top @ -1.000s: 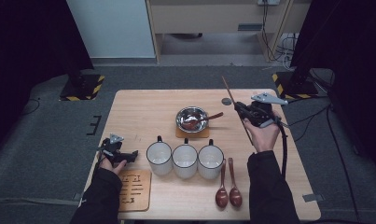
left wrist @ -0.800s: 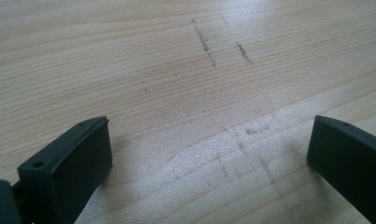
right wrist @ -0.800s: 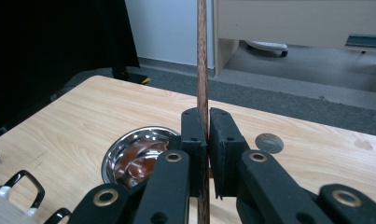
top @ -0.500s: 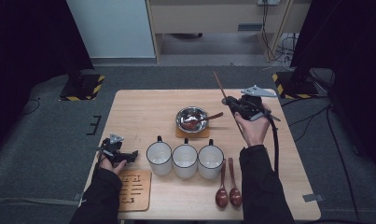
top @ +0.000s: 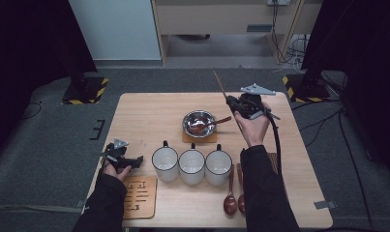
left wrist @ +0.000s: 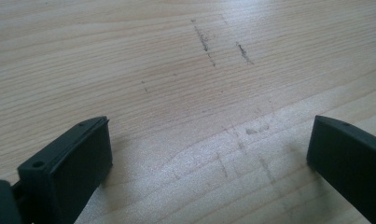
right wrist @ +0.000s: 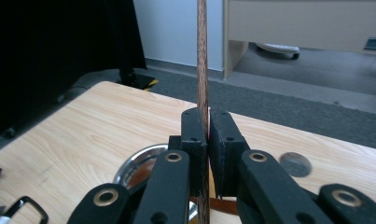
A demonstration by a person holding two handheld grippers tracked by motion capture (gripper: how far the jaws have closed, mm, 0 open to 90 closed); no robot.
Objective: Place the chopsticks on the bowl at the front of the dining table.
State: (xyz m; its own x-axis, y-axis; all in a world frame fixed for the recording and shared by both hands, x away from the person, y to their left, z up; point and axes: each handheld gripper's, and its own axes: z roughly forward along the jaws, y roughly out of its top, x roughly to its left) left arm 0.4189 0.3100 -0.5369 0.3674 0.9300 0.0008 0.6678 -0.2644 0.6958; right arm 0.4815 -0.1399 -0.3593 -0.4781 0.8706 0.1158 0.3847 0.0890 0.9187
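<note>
My right gripper (top: 237,104) is raised just right of a metal bowl (top: 187,121) and shut on a long thin wooden stick (top: 220,87). The stick slants up and away to the left, and its lower end runs down past the hand. In the right gripper view the stick (right wrist: 202,56) stands upright, pinched between the jaws of that gripper (right wrist: 206,116), with the bowl (right wrist: 132,163) below. My left gripper (top: 133,161) rests at the table's left front, open. Between the jaws of my left gripper (left wrist: 209,149) there is bare wood.
The bowl holds a wooden spoon (top: 217,122) and sits on a square coaster (top: 199,139). Three white mugs (top: 191,166) stand in a row in front of it. Two wooden spoons (top: 234,203) lie front right, a slotted wooden trivet (top: 137,200) front left. A dark disc (right wrist: 295,164) lies beyond the bowl.
My right gripper has carried the stick to the left and a little farther away, closer to the bowl. The left gripper has stayed where it was.
</note>
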